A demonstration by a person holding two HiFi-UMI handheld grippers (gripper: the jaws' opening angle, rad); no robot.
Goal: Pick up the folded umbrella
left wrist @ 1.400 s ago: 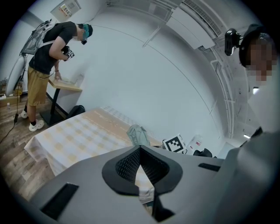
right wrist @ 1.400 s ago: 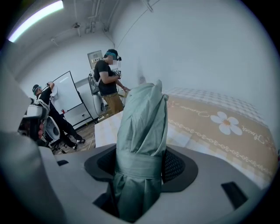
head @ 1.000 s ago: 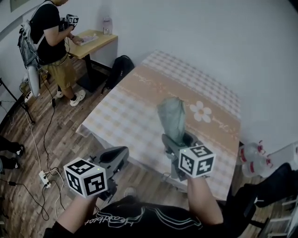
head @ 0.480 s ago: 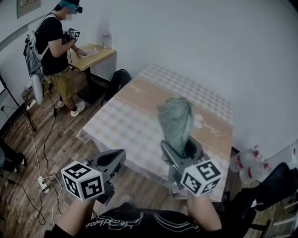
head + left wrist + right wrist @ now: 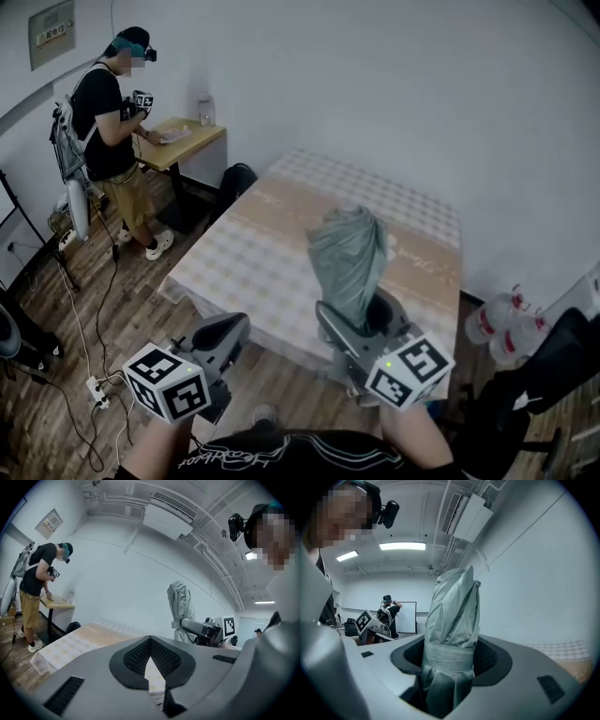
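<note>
— Head view, what count?
— I count one folded umbrella point(image 5: 349, 255), grey-green and upright, before one checked table point(image 5: 246, 267). Two grippers: left gripper point(image 5: 230, 328), right gripper point(image 5: 361, 311).
— Left gripper view?
— Jaws together, nothing between.
— Right gripper view?
— Jaws clamp the umbrella at its strap.

Right hand-held gripper point(image 5: 361, 321) raised, tilted level; folded umbrella point(image 5: 349, 258) higher above table point(image 5: 244, 272); left hand-held gripper point(image 5: 225, 332) also lifted.

White walls point(image 5: 375, 84), wood-plank floor point(image 5: 122, 300), large desk under a beige checked cloth point(image 5: 272, 253), small wooden side table point(image 5: 192, 141) against the far wall, a person point(image 5: 103, 122) standing at it, black backpack point(image 5: 234, 180) on the floor, ceiling air conditioner point(image 5: 168, 515), strip light point(image 5: 402, 546), whiteboard point(image 5: 407, 617)
</note>
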